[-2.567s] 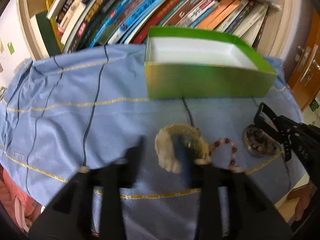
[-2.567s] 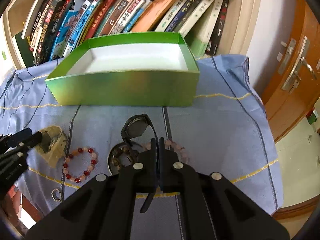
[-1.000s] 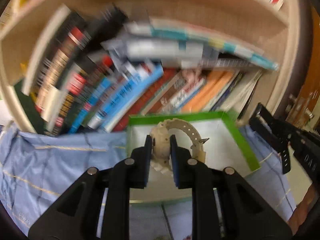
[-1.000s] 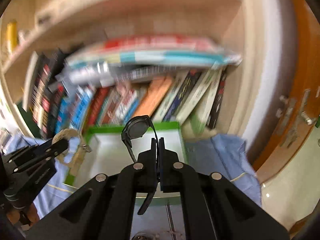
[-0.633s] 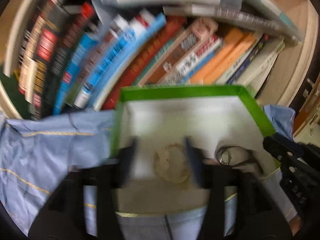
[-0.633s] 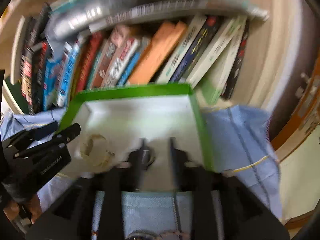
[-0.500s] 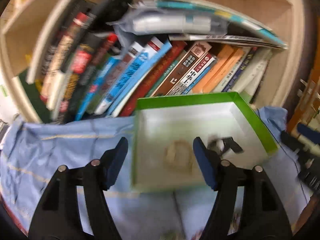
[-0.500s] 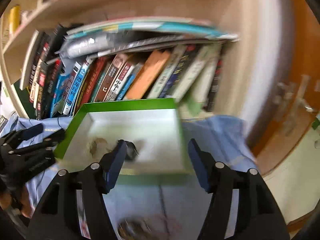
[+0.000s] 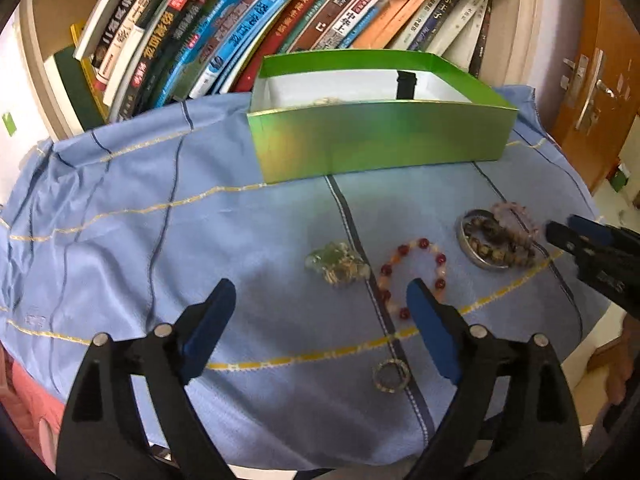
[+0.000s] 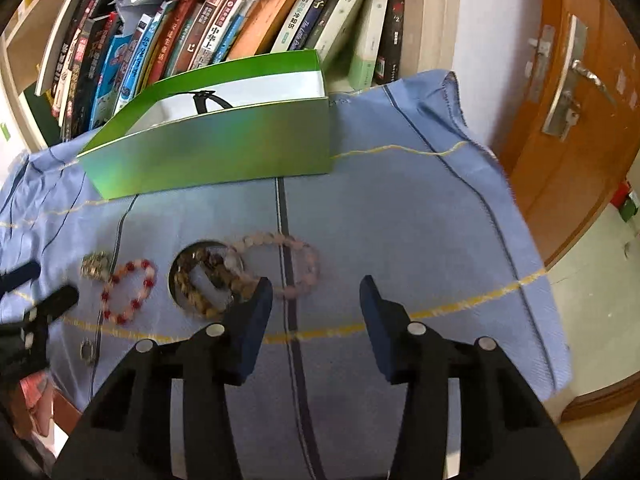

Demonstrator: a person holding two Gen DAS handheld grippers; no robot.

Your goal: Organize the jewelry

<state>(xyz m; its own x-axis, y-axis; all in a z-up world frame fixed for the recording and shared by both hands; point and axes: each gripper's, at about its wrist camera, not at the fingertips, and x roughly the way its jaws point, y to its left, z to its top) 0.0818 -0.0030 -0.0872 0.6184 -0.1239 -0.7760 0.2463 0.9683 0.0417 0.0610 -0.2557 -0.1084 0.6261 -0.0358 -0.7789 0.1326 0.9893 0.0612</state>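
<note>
A green box point(image 9: 380, 140) point(image 10: 216, 148) stands on the blue cloth; a black watch strap point(image 9: 405, 82) point(image 10: 208, 98) and a pale bracelet point(image 9: 326, 101) show inside it. My left gripper point(image 9: 320, 300) is open and empty, just short of a gold-green trinket point(image 9: 336, 265) and a red-and-white bead bracelet point(image 9: 414, 272). A small ring point(image 9: 391, 376) lies between its fingers, nearer me. My right gripper point(image 10: 316, 300) is open and empty, over a pink bead bracelet point(image 10: 280, 260), beside a metal bangle with brown beads point(image 10: 204, 276).
A bookshelf point(image 9: 240, 20) full of leaning books stands right behind the box. The blue cloth point(image 9: 120, 220) drapes over the table's edges. A wooden door point(image 10: 580, 100) is at the right. The right gripper shows in the left wrist view point(image 9: 600, 256).
Both grippers let go of the pale bracelet and the watch into the box, opened, and drew back down over the jewelry on the cloth.
</note>
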